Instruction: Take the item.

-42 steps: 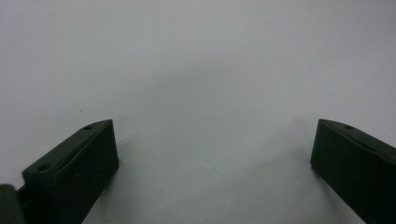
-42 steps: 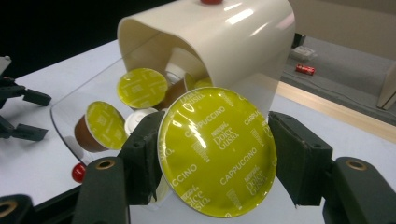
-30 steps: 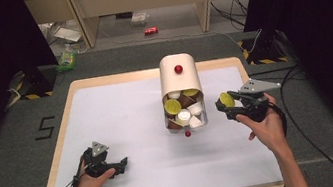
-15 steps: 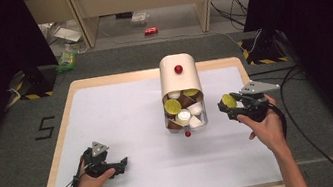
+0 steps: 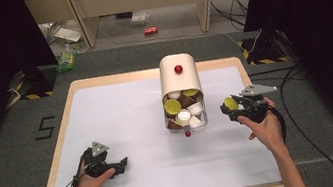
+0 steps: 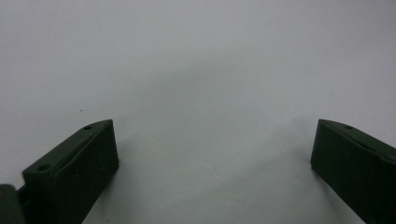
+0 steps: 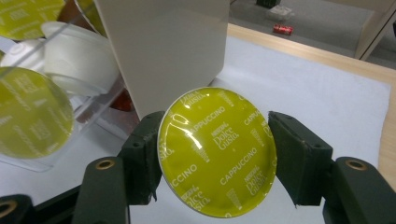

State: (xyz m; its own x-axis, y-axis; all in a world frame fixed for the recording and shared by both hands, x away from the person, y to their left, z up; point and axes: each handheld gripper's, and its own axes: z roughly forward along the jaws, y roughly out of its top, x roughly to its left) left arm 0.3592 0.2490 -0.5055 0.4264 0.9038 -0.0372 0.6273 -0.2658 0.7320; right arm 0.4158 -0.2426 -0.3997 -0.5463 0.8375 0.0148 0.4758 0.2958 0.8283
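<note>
The right hand-held gripper (image 5: 232,106) sits just right of the capsule dispenser (image 5: 180,82), above the bench (image 5: 121,105), and is clamped on a yellow-green coffee capsule (image 7: 217,150); in the right gripper view the two black jaws press on the capsule's rim from either side, its foil lid facing the camera with "Cappuccino" printed across it. In the high view the same capsule (image 5: 230,103) shows as a small yellow disc at the gripper's tip, near the dispenser's right wall but apart from it. The dispenser lies near the far middle of the bench, its rounded cream body topped by a red knob (image 5: 178,69), its clear open front holding more yellow, brown and white capsules. A second red knob (image 5: 187,133) sits on the bench just in front of that opening. The left hand-held gripper (image 5: 117,165) rests low at the near left, well apart from the dispenser, its jaws spread wide with nothing but bare white surface between them. The white sheet stops short of the wooden rim (image 5: 60,140) on all sides. Open room lies across the whole left half and along the near edge; on the right, a clear strip runs between the right hand (image 5: 263,126) and the bench's right edge.
</note>
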